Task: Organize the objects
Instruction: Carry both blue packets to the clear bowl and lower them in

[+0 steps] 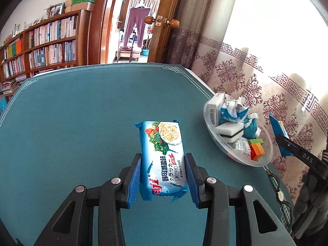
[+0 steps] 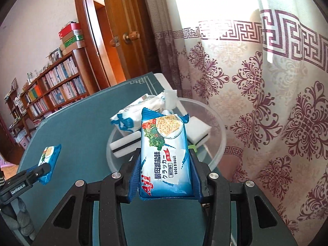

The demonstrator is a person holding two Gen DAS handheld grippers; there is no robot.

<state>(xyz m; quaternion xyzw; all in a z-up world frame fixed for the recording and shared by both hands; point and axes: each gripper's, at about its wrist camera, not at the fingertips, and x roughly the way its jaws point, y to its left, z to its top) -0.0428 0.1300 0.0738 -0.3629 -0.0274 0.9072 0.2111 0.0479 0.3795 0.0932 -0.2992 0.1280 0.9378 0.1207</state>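
Observation:
My left gripper [image 1: 164,160] is shut on a blue soda biscuit pack [image 1: 163,153] and holds it above the teal table mat [image 1: 82,123]. It also shows in the right wrist view [image 2: 48,160]. My right gripper [image 2: 165,153] is shut on a second blue soda biscuit pack [image 2: 165,153] and holds it over the clear plastic bowl [image 2: 217,143]. The bowl [image 1: 264,162] sits at the table's right edge and holds white sponges [image 1: 230,132], a tissue pack [image 2: 133,116], a white box [image 1: 214,108] and orange and green blocks [image 1: 257,148].
A patterned curtain [image 2: 266,102] hangs close behind the bowl. A wristwatch [image 1: 279,193] lies at the table's right edge. A bookshelf [image 1: 41,47] and an open wooden door [image 1: 164,20] stand beyond the far side of the table.

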